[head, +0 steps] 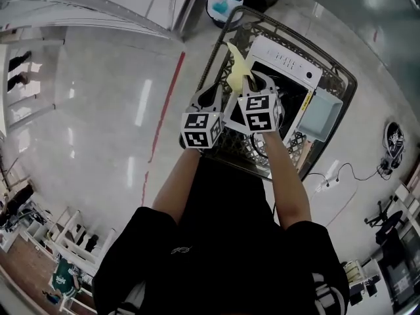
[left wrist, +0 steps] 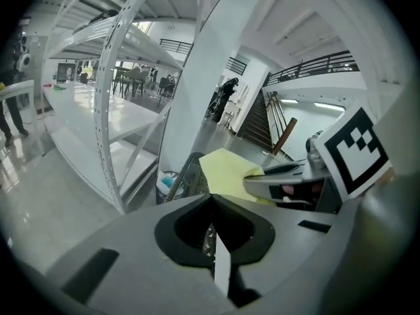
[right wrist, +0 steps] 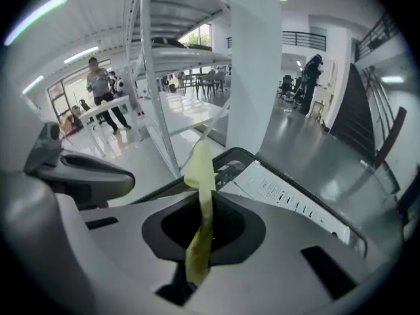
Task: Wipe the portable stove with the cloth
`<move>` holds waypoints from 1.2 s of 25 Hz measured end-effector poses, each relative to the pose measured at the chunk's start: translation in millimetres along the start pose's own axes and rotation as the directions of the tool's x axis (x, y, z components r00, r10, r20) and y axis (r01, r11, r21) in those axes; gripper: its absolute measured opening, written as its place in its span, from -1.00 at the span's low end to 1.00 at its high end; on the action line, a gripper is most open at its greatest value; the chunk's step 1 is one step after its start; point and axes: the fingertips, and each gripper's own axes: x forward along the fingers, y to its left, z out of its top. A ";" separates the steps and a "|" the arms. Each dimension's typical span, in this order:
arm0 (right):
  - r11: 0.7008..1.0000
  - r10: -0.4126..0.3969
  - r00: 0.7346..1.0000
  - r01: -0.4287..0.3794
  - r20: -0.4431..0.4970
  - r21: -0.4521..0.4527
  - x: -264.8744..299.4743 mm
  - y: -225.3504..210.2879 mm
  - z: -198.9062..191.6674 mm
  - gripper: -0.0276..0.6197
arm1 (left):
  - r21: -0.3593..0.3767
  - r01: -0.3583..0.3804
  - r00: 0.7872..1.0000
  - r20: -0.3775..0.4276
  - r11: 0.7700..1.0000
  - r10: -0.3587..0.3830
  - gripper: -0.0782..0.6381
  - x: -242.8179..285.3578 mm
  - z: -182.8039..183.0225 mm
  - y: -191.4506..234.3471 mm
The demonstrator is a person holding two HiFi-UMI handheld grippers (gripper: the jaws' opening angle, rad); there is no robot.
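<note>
One yellow cloth (head: 237, 69) is pinched in the right gripper (right wrist: 202, 197), its long axis running from the jaws away from the person, over the table's (head: 342, 69) left edge. One portable stove (head: 289, 61) sits on the table. The left gripper (left wrist: 213, 201), second of two, is closed on nothing
</note>
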 end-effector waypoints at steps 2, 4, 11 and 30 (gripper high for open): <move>0.996 -0.037 0.999 0.034 -0.029 -0.082 4.1 -3.5 -3.5 -0.85 | 0.009 0.005 1.000 -0.003 1.000 -0.005 -0.74 0.1 0.6 -0.9; 0.991 -0.055 0.997 0.049 -0.046 -0.126 6.8 -5.4 -6.3 -0.85 | 0.016 0.010 1.000 -0.008 1.000 -0.010 -0.74 2.3 1.8 -1.1; 0.976 -0.108 0.992 0.094 -0.061 -0.196 0.3 -14.2 -21.3 -0.85 | 0.035 0.041 0.999 -0.018 0.999 -0.040 -0.74 13.7 3.1 -13.2; 0.971 -0.230 0.972 0.225 -0.057 -0.086 -38.3 -81.2 -47.6 -0.85 | 0.126 0.157 0.986 -0.069 0.980 -0.149 -0.73 38.8 8.7 -72.1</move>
